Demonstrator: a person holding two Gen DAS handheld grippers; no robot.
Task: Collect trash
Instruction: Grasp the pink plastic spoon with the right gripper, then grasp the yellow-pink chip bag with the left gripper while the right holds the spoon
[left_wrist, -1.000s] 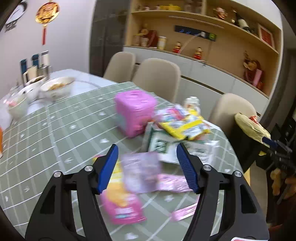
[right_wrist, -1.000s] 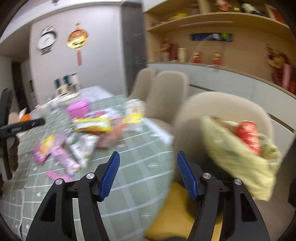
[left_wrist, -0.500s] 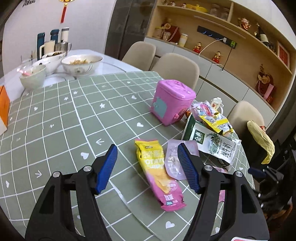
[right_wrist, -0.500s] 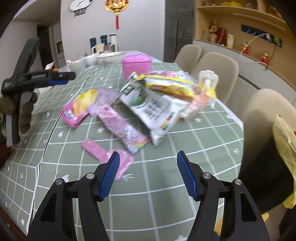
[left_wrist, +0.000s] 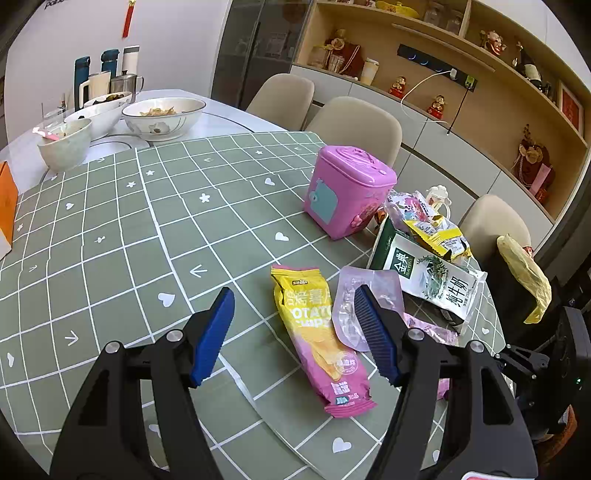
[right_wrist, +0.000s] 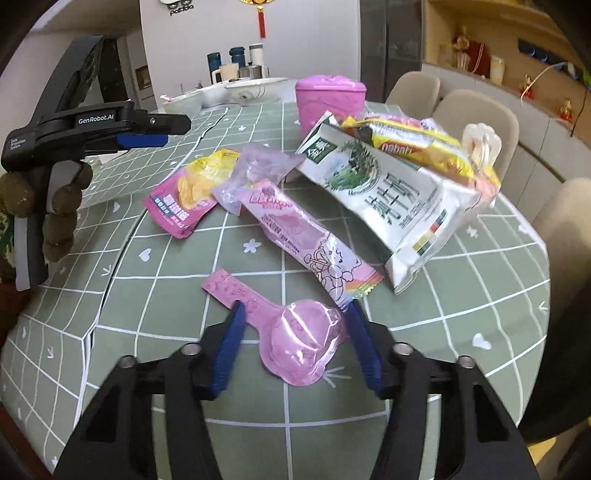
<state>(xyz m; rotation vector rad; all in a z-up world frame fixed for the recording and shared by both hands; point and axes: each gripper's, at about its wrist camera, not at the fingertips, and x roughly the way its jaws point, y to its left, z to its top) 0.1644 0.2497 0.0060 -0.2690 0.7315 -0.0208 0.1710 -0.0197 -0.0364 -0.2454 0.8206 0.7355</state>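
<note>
right gripper (right_wrist: 293, 341) is sitting low at the near table edge with its blue fingers apart, bracketing the round head of a pink lollipop wrapper (right_wrist: 295, 338) lying flat on the green checked tablecloth (right_wrist: 461, 295); contact with the wrapper cannot be told. left gripper (left_wrist: 295, 332) is hovering with fingers spread wide and nothing between them, above the yellow-pink chip bag (left_wrist: 317, 332) and a clear purple pouch (left_wrist: 354, 306). farther back, a milk carton (right_wrist: 388, 192), a yellow snack pack (right_wrist: 417, 147) and a pink lidded bin (left_wrist: 347, 192) are resting near the table's far side.
</note>
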